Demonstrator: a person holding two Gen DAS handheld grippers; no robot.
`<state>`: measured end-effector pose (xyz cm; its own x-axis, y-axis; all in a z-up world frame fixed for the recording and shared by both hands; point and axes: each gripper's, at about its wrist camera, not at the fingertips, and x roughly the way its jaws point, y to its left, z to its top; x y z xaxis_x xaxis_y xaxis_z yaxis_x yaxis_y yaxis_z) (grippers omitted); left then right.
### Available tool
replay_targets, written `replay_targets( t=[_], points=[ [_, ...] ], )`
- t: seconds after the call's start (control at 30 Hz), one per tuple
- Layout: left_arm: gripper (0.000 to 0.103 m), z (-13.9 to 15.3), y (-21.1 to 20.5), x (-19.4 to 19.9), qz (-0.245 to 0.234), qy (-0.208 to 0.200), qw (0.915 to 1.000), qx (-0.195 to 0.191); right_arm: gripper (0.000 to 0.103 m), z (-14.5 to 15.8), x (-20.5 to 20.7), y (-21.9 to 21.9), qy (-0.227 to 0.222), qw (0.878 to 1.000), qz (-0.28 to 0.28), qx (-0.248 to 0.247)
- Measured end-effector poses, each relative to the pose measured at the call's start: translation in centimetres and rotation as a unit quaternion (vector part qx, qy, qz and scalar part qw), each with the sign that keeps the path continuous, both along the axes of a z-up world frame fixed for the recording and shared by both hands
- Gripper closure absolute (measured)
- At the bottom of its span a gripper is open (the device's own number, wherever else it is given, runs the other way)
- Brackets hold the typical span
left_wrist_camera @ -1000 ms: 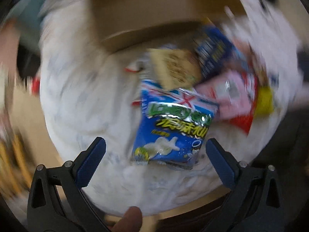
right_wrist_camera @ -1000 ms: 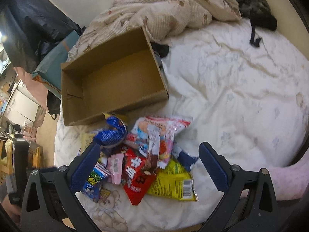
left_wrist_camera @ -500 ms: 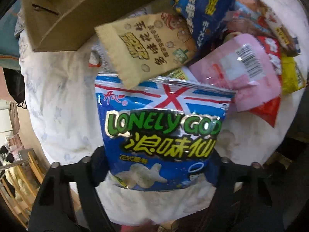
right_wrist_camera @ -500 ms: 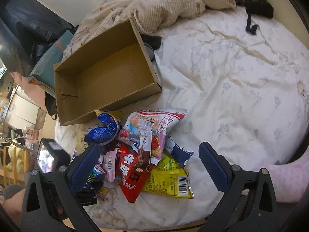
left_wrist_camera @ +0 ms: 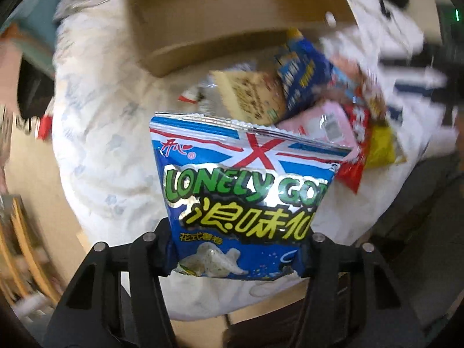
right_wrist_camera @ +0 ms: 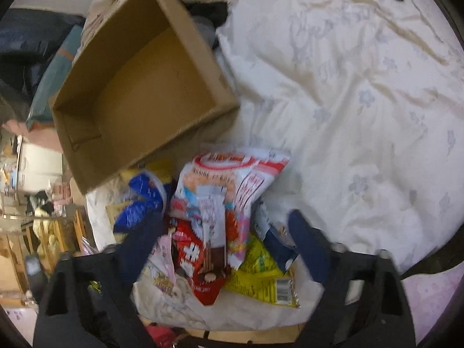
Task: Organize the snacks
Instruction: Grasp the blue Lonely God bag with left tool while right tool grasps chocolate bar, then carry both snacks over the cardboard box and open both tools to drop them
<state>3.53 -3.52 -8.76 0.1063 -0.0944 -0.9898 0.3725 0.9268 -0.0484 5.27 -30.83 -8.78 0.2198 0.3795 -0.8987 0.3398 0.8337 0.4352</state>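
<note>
- The left wrist view alone shows the left gripper [left_wrist_camera: 239, 256] pinching the lower edge of a glossy blue foil snack bag printed "LONELY GOD" [left_wrist_camera: 246, 197]; its jaws have just been closing and the pads now press on the bag's two bottom corners.
- That bag hangs above the white flowered quilt [left_wrist_camera: 95, 133], just in front of the heap of snack packets [left_wrist_camera: 304, 101].
- The right wrist view alone shows the inside of the open brown cardboard box [right_wrist_camera: 145, 87], bare, lying on the quilt and touching the heap's far edge.
- It also shows the right gripper [right_wrist_camera: 226, 240] spread over the heap, a red packet [right_wrist_camera: 194, 264], a yellow packet [right_wrist_camera: 261, 278] and a white-and-red crisp bag [right_wrist_camera: 232, 174] lying between its fingers; the jaws have just been closing, and the pads press on nothing.
- A second ago the blue bag lay flat on the quilt between wide-spread left fingers; now it is gripped and off the quilt.
- The right gripper is lower and closer to the heap than before, and the box has not shifted.
</note>
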Motion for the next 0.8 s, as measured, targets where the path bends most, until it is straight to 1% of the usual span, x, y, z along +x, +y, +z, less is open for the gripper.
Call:
replay_targets(
  t=[0.03,0.1,0.13,0.2,0.23,0.3,0.37,0.4,0.47,0.53,0.6,0.73,0.8],
  points=[
    [0.048,0.2,0.7,-0.1,0.017,-0.002,0.9998,-0.008,0.036,-0.2,-0.1,0.5,0.004,1.0,0.01,0.008],
    [0.048,0.2,2.3,-0.2,0.053,-0.006,0.9985,-0.013,0.05,-0.7,-0.1,1.3,0.013,0.999,0.023,0.021],
    [0.048,-0.1,2.4,0.0,0.065,-0.01,0.9978,-0.008,0.05,-0.7,-0.1,1.8,0.014,0.999,0.03,0.014],
    [0.048,-0.2,3.4,0.4,0.081,-0.014,0.9966,0.001,0.054,-0.7,0.0,2.7,0.011,0.999,0.041,-0.014],
    [0.048,-0.2,3.7,0.2,0.089,-0.015,0.9959,0.0,0.055,-0.5,0.1,3.3,0.009,0.998,0.048,-0.042],
    [0.048,-0.1,4.9,0.9,0.102,-0.016,0.9946,-0.002,0.059,-0.3,0.2,4.1,0.005,0.996,0.062,-0.062],
    [0.048,0.4,5.6,1.4,0.11,-0.017,0.9938,-0.004,0.062,-0.7,0.5,5.1,0.011,0.993,0.079,-0.087],
    [0.048,0.4,4.9,1.7,0.112,-0.017,0.9936,-0.005,0.064,-0.9,0.6,5.5,0.013,0.991,0.088,-0.099],
    [0.048,0.4,5.2,2.0,0.118,-0.019,0.9929,-0.005,0.065,-1.7,0.8,6.4,0.02,0.987,0.105,-0.122],
    [0.048,0.4,5.6,2.2,0.127,-0.022,0.9916,-0.003,0.071,-2.0,0.7,7.2,0.019,0.986,0.113,-0.125],
    [0.048,0.5,5.9,2.7,0.135,-0.021,0.9907,-0.003,0.084,-2.0,0.5,7.8,0.011,0.984,0.123,-0.13],
    [0.048,0.4,6.3,3.0,0.155,-0.019,0.9877,-0.006,0.085,-1.5,0.2,7.9,-0.003,0.985,0.123,-0.124],
    [0.048,0.9,6.5,3.1,0.167,-0.025,0.9855,-0.011,0.085,-0.9,-0.4,7.3,-0.021,0.986,0.113,-0.117]
  ],
)
